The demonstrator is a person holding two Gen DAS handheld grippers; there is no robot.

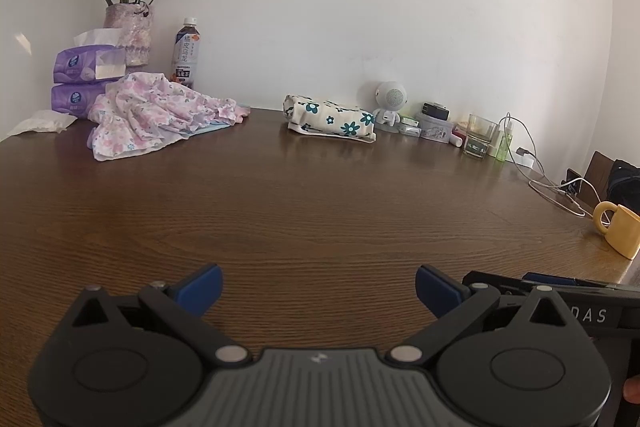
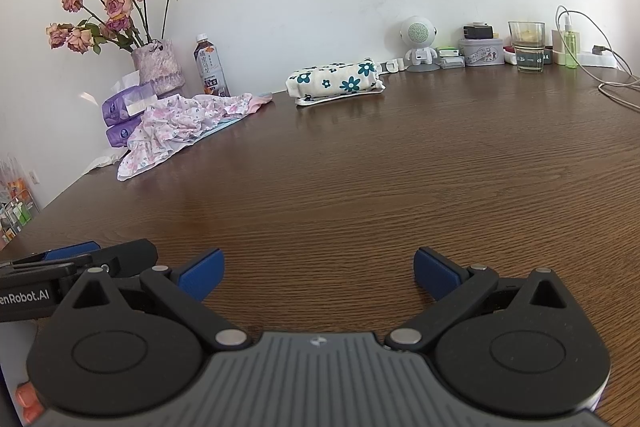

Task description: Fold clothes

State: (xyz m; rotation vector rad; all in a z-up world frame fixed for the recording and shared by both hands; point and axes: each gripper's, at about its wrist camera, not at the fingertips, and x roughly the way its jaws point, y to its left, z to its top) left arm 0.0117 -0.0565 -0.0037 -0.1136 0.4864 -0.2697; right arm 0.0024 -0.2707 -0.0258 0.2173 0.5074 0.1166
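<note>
A crumpled pink floral garment (image 1: pixel 152 111) (image 2: pixel 180 125) lies in a heap at the far left of the brown wooden table (image 1: pixel 320 203) (image 2: pixel 360 167). A cream cloth with teal flowers (image 1: pixel 330 121) (image 2: pixel 336 81) sits folded into a roll near the wall. My left gripper (image 1: pixel 318 291) is open low over the table's near side, nothing between its blue fingertips. My right gripper (image 2: pixel 318 273) is open beside it, also with nothing in it. Both are far from the clothes. Each gripper shows at the edge of the other's view.
Along the wall stand a vase of dried roses (image 1: pixel 128 27) (image 2: pixel 158 65), purple tissue packs (image 1: pixel 86 67), a drink bottle (image 1: pixel 186 53) (image 2: pixel 210 67), a small white robot figure (image 2: pixel 418 41), a tin, a glass (image 2: pixel 526 45) and cables. A yellow mug (image 1: pixel 618 229) stands at the right edge.
</note>
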